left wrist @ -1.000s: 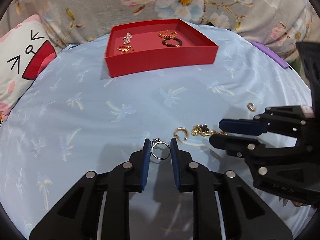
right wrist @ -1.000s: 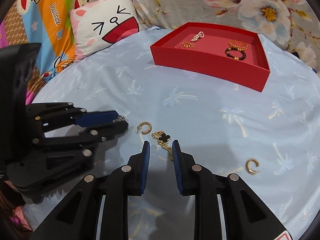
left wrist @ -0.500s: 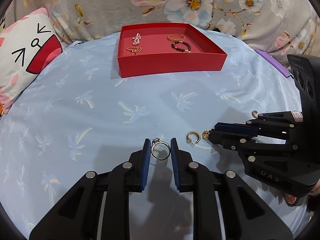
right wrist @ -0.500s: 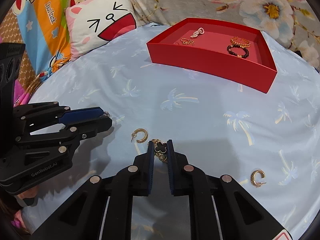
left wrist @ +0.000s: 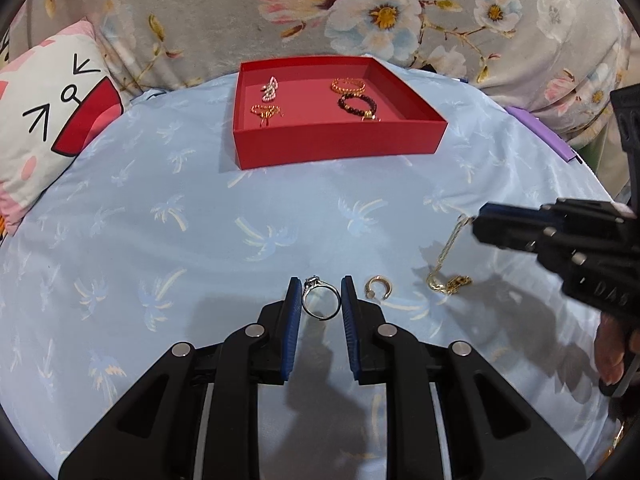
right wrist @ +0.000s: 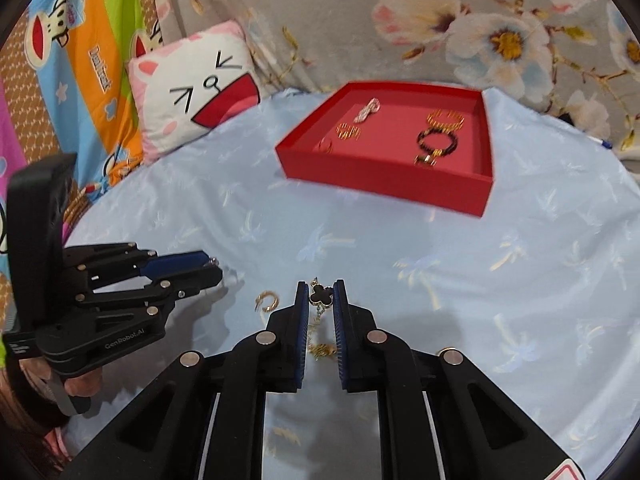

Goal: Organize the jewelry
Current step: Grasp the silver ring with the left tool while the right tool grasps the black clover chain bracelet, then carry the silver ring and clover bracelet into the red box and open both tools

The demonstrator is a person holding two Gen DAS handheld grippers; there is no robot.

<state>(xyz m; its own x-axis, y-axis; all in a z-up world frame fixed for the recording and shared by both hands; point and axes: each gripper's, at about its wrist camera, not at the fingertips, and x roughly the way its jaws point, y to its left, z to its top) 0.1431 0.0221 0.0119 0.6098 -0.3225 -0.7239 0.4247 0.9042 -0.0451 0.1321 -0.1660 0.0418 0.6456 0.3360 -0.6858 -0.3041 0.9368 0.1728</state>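
Observation:
My left gripper [left wrist: 321, 298] is shut on a silver ring [left wrist: 320, 300] with a small stone, held just above the blue cloth. My right gripper [right wrist: 321, 298] is shut on a gold chain with a black clover charm [right wrist: 321, 295]; the chain [left wrist: 446, 264] hangs down from its fingers, its lower end on the cloth. A gold hoop earring [left wrist: 378, 286] lies on the cloth between the two grippers and also shows in the right wrist view [right wrist: 267, 302]. A red tray [left wrist: 340, 148] at the back holds several bracelets and small pieces.
A light blue palm-print cloth [left wrist: 200, 220] covers the round surface. A cat-face pillow [left wrist: 48, 128] lies at the back left. Floral fabric [left wrist: 360, 12] rises behind the tray. A purple object [left wrist: 540, 132] sits at the right edge.
My right gripper closed on the clover chain and lifted it off the cloth, so the chain now dangles. My left gripper still holds the ring and has risen slightly.

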